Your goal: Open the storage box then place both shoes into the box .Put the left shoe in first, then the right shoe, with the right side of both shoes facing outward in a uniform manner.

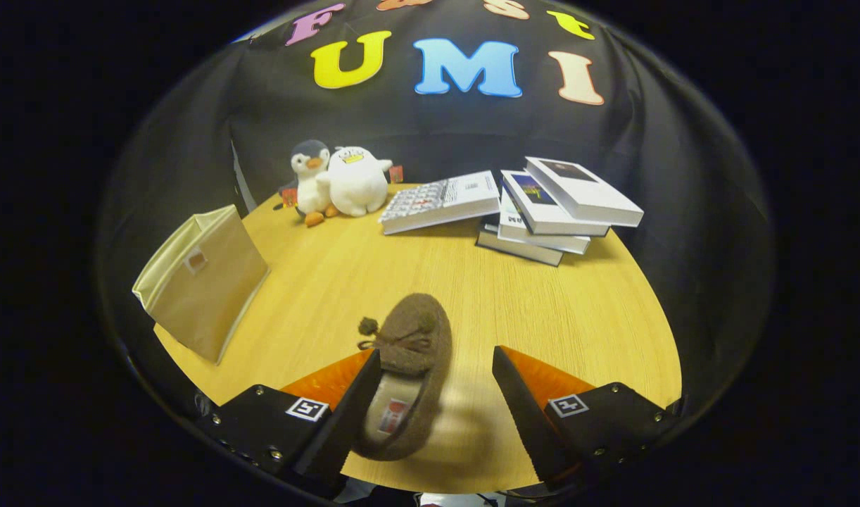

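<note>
A brown fuzzy slipper (410, 331) with a small bow and pom-poms lies on the wooden table (542, 310), toe pointing away from me and its lined opening toward me. My gripper (435, 354) is open around it. The slipper sits between the fingers, close against the left finger (352, 401), with a wide gap to the right finger (518, 394). A beige fabric storage box (205, 282) stands beyond the left finger at the table's left edge, its top open and a small tag on its near wall.
Two plush toys, a penguin (310, 179) and a white bird (356, 179), sit at the table's far side. A thick white book (440, 201) and a stack of several books (557, 208) lie at the far right. Black cloth walls surround the table.
</note>
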Available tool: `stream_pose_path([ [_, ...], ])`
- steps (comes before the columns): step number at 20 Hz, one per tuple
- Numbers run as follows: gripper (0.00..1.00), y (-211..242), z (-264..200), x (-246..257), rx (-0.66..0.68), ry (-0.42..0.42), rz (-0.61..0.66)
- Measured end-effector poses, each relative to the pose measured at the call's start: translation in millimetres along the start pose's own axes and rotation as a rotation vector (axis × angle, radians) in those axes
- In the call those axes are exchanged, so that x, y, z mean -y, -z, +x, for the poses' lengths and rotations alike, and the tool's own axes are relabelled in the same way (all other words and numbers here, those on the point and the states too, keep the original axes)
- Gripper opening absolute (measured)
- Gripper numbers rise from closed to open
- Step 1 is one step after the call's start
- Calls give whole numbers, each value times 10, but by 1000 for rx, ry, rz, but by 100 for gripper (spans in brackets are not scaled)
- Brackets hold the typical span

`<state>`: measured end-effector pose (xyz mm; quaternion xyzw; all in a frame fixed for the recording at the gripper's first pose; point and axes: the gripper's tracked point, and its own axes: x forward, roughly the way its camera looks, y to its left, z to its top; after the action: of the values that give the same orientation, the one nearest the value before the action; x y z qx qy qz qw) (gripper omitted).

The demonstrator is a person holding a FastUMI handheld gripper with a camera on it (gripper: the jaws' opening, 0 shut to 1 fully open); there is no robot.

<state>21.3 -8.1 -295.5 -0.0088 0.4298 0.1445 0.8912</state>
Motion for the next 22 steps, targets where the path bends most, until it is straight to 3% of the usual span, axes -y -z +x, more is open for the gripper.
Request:
stream_pose_path([
  [3,98,235,211,-9,-78,-10,25],
  [6,90,389,384,-23,-133,-4,-1],
  [7,77,442,439,-26,-148,-11,-2],
  [8,75,428,455,-39,-155,-27,5],
  [11,21,470,565,-98,-172,-39,56],
  [12,18,421,503,-73,-179,-22,65],
  [14,1,429,548,-55,-182,-25,119],
  [22,1,58,313,-171,-138,-86,310],
])
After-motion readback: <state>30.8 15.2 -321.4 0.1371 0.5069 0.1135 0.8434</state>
